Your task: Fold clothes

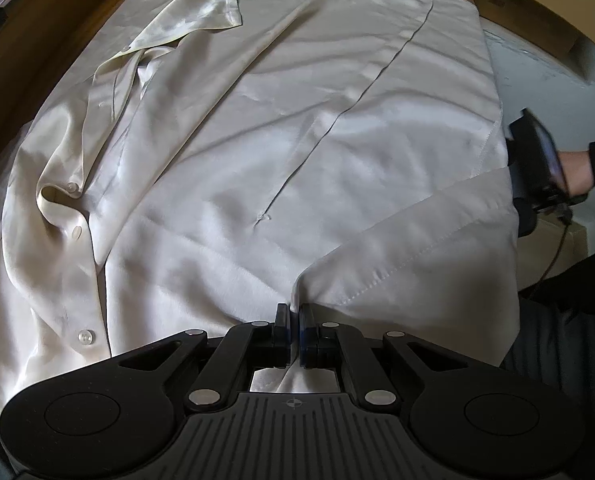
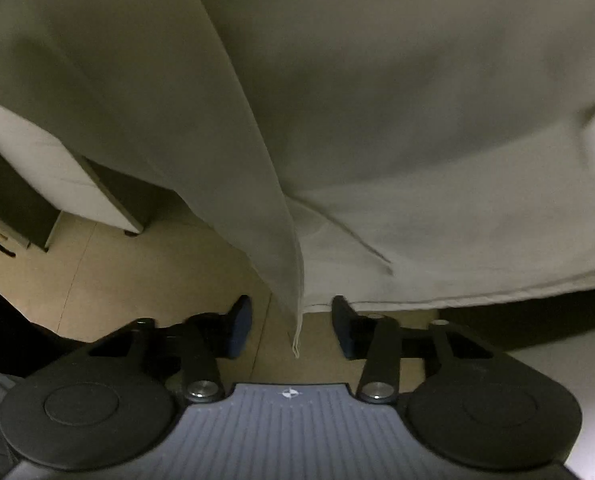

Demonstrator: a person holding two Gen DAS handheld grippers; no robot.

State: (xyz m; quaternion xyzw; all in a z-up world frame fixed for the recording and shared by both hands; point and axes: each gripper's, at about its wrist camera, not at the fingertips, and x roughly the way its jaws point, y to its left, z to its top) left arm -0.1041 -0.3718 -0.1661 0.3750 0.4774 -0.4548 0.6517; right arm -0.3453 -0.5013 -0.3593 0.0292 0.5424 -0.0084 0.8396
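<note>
Shirt (image 1: 257,140) lies mostly spread, only its near hem corner turned over: left gripper (image 1: 295,332) pinches it, right gripper (image 2: 293,330) gapes empty around a hanging edge, most folding left

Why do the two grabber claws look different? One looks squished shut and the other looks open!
The left gripper has its jaws pressed together, pinching a fold of the cream shirt. The right gripper has its jaws spread wide, with a hanging shirt edge between them, not pinched. The left gripper looks down over the shirt spread on the table; the right gripper looks from below, with the floor behind. Both are black with blue pads.
</note>
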